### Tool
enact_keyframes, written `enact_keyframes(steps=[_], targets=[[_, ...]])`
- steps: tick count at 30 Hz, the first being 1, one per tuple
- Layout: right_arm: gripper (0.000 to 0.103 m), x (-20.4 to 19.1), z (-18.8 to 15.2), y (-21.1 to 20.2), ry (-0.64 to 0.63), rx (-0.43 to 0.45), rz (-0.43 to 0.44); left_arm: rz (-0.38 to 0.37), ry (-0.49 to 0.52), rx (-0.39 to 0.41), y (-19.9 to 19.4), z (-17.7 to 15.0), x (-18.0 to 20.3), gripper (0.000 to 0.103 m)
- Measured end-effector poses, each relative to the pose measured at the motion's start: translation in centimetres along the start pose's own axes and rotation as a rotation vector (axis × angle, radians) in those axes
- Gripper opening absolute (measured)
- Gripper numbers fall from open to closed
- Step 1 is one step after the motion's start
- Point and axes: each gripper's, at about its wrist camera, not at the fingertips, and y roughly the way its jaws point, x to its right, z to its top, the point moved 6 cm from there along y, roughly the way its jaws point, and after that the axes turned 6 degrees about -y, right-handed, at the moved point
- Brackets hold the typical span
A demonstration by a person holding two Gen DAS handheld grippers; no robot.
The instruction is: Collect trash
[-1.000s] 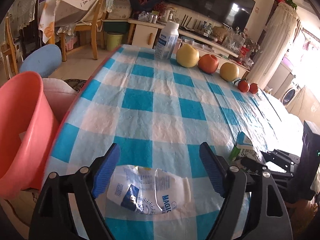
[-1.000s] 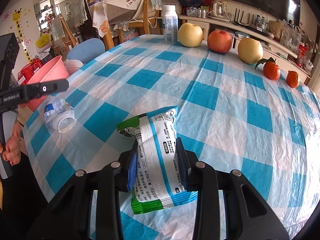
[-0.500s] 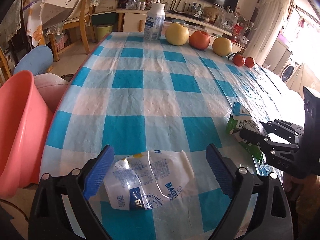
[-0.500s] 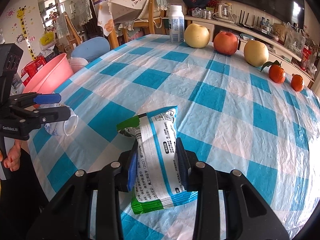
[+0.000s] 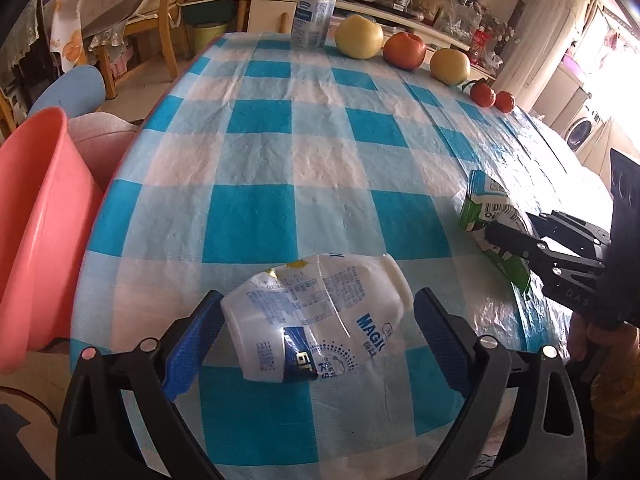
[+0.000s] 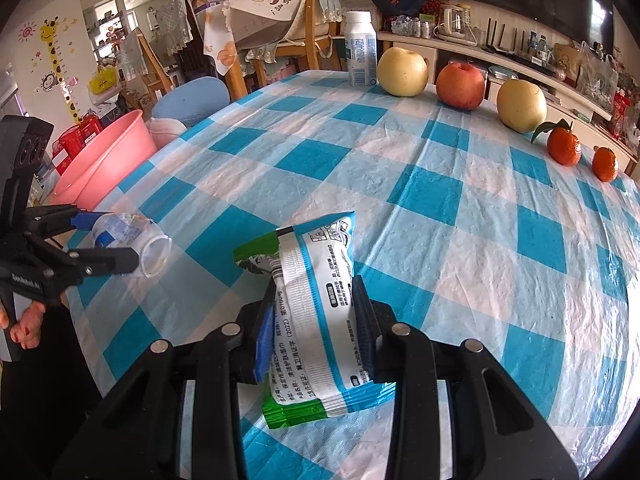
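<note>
Two grippers work at the near edge of the checked tablecloth point(image 5: 256, 216). Left gripper point(image 5: 316, 340) has just been spreading its jaws; they stand wide on either side of a crushed plastic bottle point(image 5: 320, 320) lying on its side, pads apart from it. Right gripper point(image 6: 314, 320) pinches a wipes packet point(image 6: 316, 304). Left of the left gripper sits a pink basin point(image 5: 36, 216).

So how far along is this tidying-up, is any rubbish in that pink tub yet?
None that shows; the pink tub interior is hidden. In hand: the right gripper clamps a wet-wipe packet. The left gripper, jaws just opened wide, straddles a crushed plastic bottle on the table, ungripped. Both remain to be binned.
</note>
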Motion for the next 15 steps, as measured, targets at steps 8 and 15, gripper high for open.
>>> enact_keyframes(steps=[8,15], targets=[[0.036,-0.18,-0.04,-0.06,-0.001,0.004,0.013,0.110,-0.019,0.037,0.97,-0.07,0.65,0.096],[0.036,-0.08,-0.05,-0.24,0.003,0.006,0.013,0.169,-0.004,0.063,1.15,-0.18,1.02,0.095]])
